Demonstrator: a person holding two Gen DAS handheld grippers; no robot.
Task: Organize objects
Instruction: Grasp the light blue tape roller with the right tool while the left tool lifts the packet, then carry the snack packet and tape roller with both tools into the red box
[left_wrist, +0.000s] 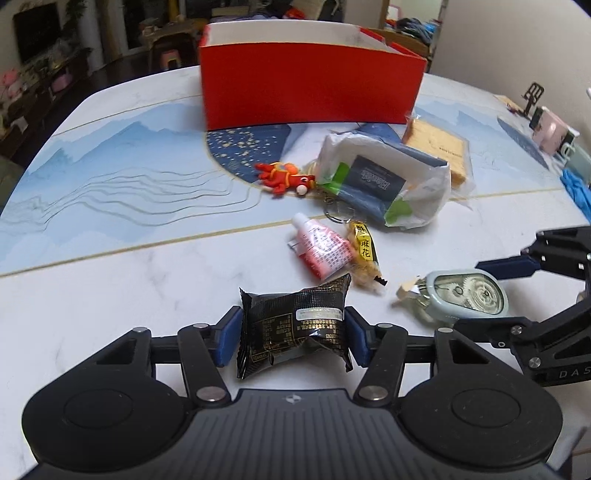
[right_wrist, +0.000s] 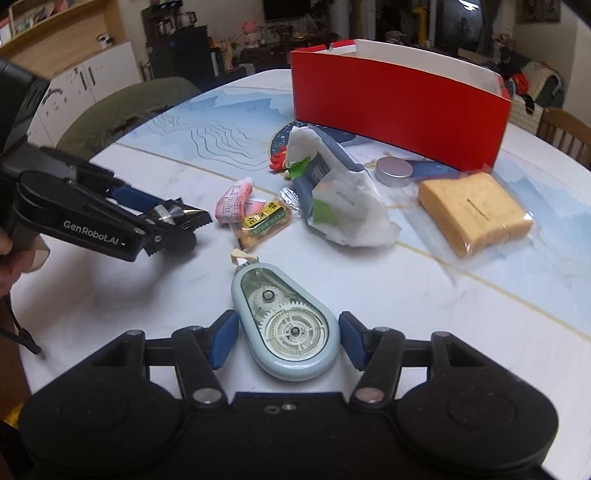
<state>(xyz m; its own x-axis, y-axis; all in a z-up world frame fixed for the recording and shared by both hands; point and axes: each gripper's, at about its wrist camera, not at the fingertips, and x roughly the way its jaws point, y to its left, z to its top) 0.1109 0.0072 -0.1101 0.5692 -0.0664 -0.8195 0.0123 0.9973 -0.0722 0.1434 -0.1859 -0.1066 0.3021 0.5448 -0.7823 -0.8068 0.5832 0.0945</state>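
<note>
Two grippers are at work on a white table (left_wrist: 110, 288) with a blue mountain picture on it. The left gripper (left_wrist: 293, 338) has a black snack packet (left_wrist: 295, 328) right between its two blue pads. Both pads press on the sides of the packet, so it is clamped tight. From the right wrist camera the same packet (right_wrist: 177, 216) sticks out past the tips of the left gripper (right_wrist: 173, 229).

The right gripper (right_wrist: 288, 339) has a light blue tape roller (right_wrist: 288, 325) between its fingers. The roller's fat round end fills the gap, and the pads look like they touch both sides. Its thin end points away from the gripper. From the left wrist camera the roller (left_wrist: 465, 293) also sits between the right gripper's (left_wrist: 480, 291) two black arms.

Farther back stands a big red box (left_wrist: 310, 81), open at the top. Near it are a red toy (left_wrist: 284, 177), a crumpled white bag (left_wrist: 384, 181) and a yellow sponge (right_wrist: 472, 210) in clear wrap. A pink tube (left_wrist: 321, 251) and a small yellow snack (left_wrist: 364, 254) lie close together in the middle, and a round silver tin (right_wrist: 393, 171) sits just in front of the box.
</note>
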